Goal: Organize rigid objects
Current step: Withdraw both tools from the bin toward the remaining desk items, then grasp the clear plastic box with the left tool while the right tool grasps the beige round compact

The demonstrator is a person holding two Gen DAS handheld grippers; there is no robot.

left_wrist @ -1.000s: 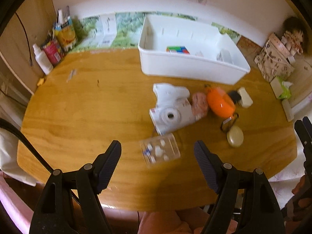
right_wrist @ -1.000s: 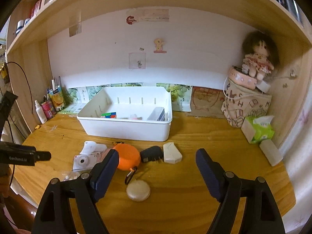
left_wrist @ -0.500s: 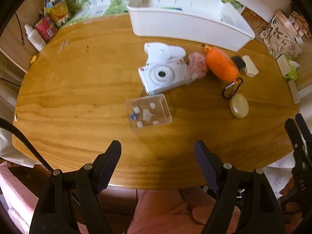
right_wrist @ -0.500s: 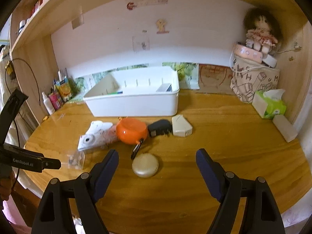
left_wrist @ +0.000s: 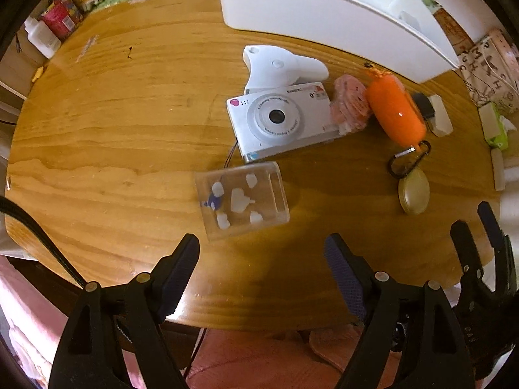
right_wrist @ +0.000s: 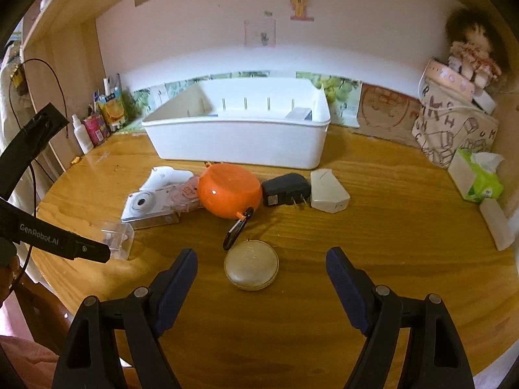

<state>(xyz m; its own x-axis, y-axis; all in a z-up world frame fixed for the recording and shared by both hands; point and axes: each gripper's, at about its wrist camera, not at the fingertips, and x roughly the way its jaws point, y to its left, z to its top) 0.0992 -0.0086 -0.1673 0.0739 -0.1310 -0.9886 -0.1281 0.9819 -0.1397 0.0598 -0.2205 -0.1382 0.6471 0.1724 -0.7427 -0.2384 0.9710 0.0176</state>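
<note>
We note the white bin at the table's back, loose items in front of it. The white camera, stiff and slick-faced, lies flat; we judge its short edges the best hold. The clear case, light and slippery, sits just ahead of the left gripper, whose jaws are opening, nothing between. The right gripper stands spread, empty, before the round beige case.

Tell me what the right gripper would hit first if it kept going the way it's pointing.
Most likely the round beige zip case, lying on the wooden table centred ahead of the open right gripper. Depth is hard to judge.
</note>
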